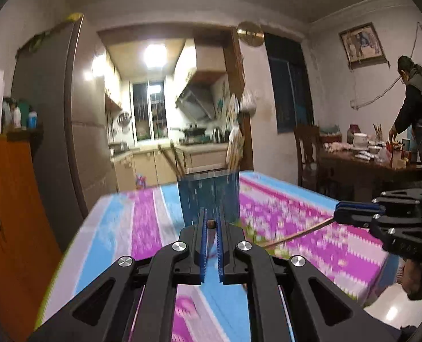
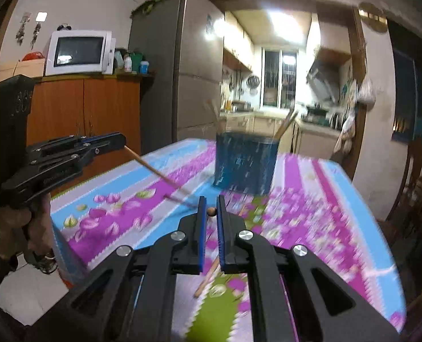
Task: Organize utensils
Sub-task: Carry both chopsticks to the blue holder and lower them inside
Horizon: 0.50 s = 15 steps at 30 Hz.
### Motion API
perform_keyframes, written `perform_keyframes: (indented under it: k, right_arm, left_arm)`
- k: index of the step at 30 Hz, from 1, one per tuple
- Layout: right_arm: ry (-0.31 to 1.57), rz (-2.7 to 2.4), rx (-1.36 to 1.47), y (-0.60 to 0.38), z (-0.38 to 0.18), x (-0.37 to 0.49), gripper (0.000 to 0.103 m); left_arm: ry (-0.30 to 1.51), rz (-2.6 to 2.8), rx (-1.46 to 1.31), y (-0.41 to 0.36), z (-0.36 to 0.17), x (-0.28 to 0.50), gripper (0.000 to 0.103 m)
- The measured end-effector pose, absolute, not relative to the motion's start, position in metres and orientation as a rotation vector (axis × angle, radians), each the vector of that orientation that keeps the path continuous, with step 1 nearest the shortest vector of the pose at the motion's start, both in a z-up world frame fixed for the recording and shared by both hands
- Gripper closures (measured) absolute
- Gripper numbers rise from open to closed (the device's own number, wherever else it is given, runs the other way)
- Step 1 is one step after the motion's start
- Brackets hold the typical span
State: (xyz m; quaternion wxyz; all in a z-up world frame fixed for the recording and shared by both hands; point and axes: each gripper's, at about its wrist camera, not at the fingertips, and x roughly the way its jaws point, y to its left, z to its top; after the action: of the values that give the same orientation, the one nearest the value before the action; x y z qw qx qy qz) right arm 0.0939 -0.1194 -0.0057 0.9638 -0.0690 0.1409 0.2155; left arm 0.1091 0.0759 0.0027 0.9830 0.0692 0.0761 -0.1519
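Note:
A blue utensil holder (image 1: 209,196) (image 2: 245,164) stands on the flowered tablecloth with several chopsticks (image 1: 171,159) leaning in it. My left gripper (image 1: 211,225) (image 2: 108,142) is shut on a wooden chopstick (image 2: 156,172), whose end shows between its pads (image 1: 211,224). My right gripper (image 2: 211,212) (image 1: 353,213) is shut on another chopstick (image 1: 296,235), whose end shows between its pads (image 2: 211,211). Both grippers are near the holder, in front of it. A loose chopstick (image 2: 208,278) lies on the cloth under my right gripper.
The table (image 1: 131,228) (image 2: 325,222) has a pink, blue and green cloth. An orange cabinet (image 2: 82,108) and a grey fridge (image 2: 159,71) stand behind on the left. A person (image 1: 416,105) stands at another table (image 1: 362,162) far right.

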Motion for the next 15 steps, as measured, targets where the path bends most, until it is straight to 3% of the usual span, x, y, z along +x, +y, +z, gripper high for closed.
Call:
perform_keyframes:
  k: [7, 15]
  right_arm:
    - [0.196, 0.477, -0.148, -0.128, 0.042, 0.115, 0.098]
    - [0.225, 0.535, -0.144, -0.130, 0.081, 0.160, 0.098]
  left_arm:
    - [0.119, -0.325, 0.144, 0.066, 0.039, 0.130, 0.096]
    - [0.134, -0.344, 0.147, 0.056, 0.075, 0.160, 0.096]
